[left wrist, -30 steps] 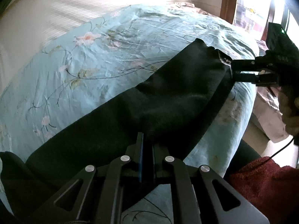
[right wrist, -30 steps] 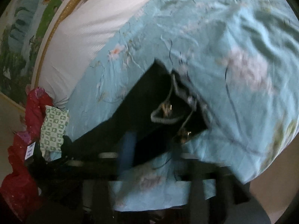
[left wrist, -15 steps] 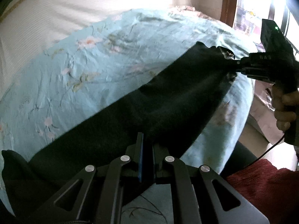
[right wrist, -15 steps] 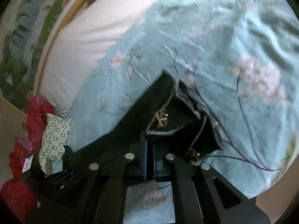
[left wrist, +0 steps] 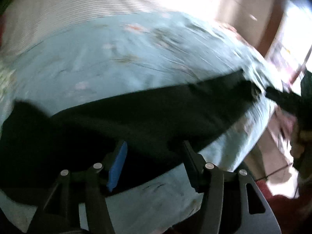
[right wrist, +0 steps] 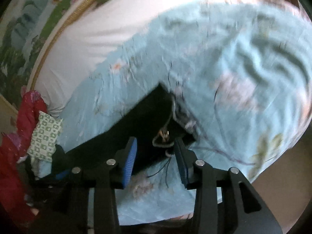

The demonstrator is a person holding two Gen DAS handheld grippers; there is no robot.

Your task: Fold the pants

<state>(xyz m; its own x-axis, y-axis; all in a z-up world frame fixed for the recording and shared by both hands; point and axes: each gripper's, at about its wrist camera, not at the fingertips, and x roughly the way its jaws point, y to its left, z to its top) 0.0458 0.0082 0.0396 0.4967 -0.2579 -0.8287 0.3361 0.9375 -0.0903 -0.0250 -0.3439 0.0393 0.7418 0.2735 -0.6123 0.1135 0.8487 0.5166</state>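
Here the black pants [left wrist: 148, 117] are seen laid flat along the near edge of the bed [left wrist: 117, 62], on its pale blue floral cover. The left gripper [left wrist: 154, 152] is seen above the cloth, jaws opening wide, nothing clamped. The right gripper [right wrist: 156, 152] is opening at the waistband end, pads clear of the fabric.

Matt black cloth pants [left wrist: 148, 117] lie on creased, floral cotton-like bedspread [left wrist: 93, 62]
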